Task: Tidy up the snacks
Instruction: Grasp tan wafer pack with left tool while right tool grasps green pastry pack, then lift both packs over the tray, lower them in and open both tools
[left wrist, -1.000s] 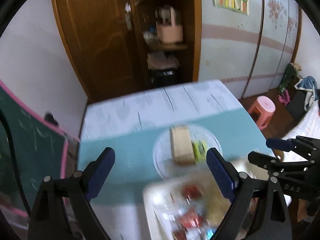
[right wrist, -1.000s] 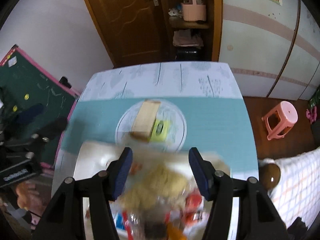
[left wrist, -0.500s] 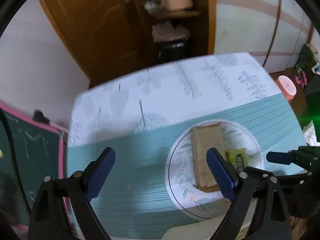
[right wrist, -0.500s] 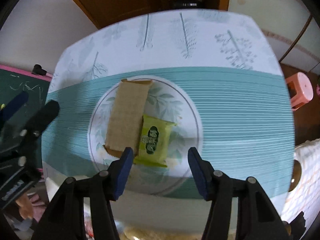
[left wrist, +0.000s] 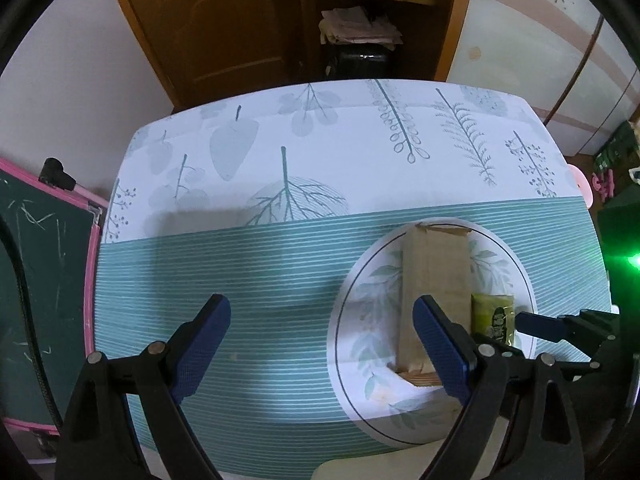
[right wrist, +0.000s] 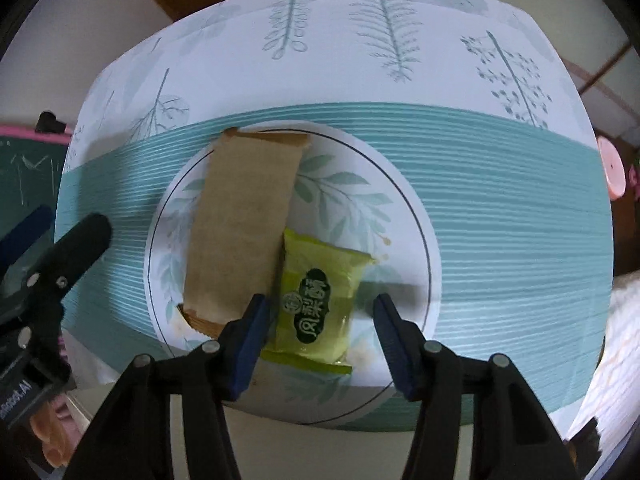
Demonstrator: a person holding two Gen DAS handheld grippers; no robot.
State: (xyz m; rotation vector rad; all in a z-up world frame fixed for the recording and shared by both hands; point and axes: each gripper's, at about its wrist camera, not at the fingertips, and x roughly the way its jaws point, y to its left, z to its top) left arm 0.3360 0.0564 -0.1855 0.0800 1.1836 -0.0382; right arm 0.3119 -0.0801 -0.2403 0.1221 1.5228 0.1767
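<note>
A round white plate (right wrist: 352, 184) with a leaf pattern sits on the teal band of the tablecloth. On it lie a long brown paper snack pack (right wrist: 244, 224) and a green wrapped pastry (right wrist: 320, 292), side by side and touching. My right gripper (right wrist: 320, 316) is open, its blue fingers on either side of the green pastry's near end. My left gripper (left wrist: 320, 332) is open and empty over the cloth left of the plate (left wrist: 360, 304); its right finger overlaps the brown pack (left wrist: 434, 276). The green pastry (left wrist: 494, 316) shows there too.
The table (left wrist: 320, 152) has a white leaf-print cloth with a teal striped band. A white tray edge (left wrist: 360, 470) shows at the near side. A green chalkboard (left wrist: 36, 280) stands left, a wooden cabinet (left wrist: 280, 20) behind, a pink stool (right wrist: 612, 168) right.
Both grippers have moved forward and down from the snack tray toward the plate. The tray of snacks has dropped out of view. The plate and its two snacks have stayed put.
</note>
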